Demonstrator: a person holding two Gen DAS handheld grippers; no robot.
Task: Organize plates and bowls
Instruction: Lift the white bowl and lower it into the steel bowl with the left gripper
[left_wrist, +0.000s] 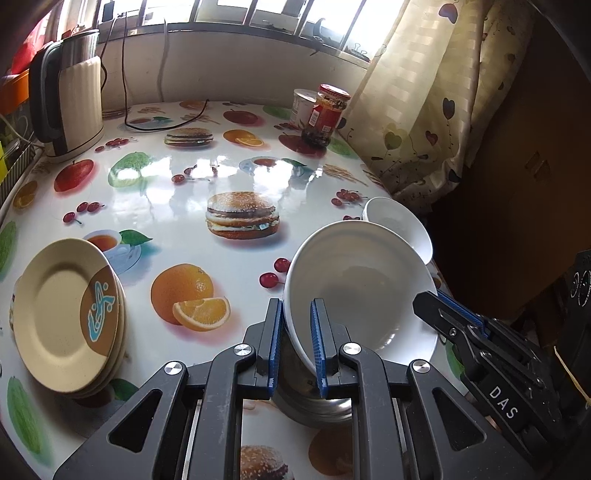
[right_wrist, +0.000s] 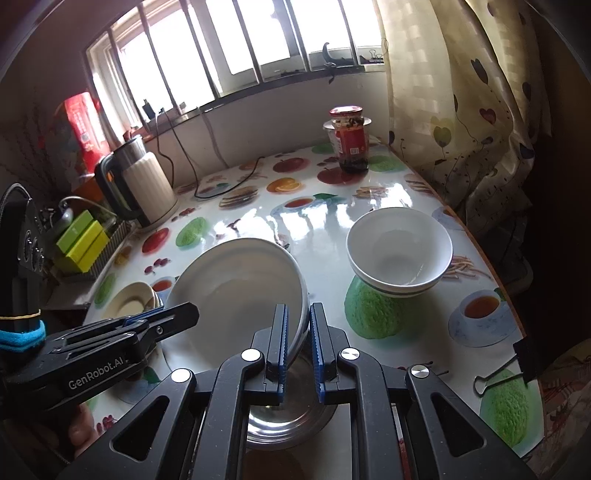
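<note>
Both grippers hold one large white bowl (left_wrist: 362, 284), tilted and raised over a steel bowl (left_wrist: 314, 406) near the table's front edge. My left gripper (left_wrist: 297, 343) is shut on its left rim. My right gripper (right_wrist: 297, 347) is shut on its right rim; the bowl (right_wrist: 236, 291) and the steel bowl (right_wrist: 280, 421) also show in the right wrist view. A stack of smaller white bowls (right_wrist: 399, 254) stands to the right. A stack of beige plates (left_wrist: 66, 317) lies at the left.
A fruit-print tablecloth (left_wrist: 177, 195) covers the table. An electric kettle (left_wrist: 70, 99) with a cord stands at the back left. A red-lidded jar (left_wrist: 325, 114) and a white cup (left_wrist: 303, 107) stand at the back right. A curtain (right_wrist: 461, 110) hangs right. A binder clip (right_wrist: 517, 362) grips the edge.
</note>
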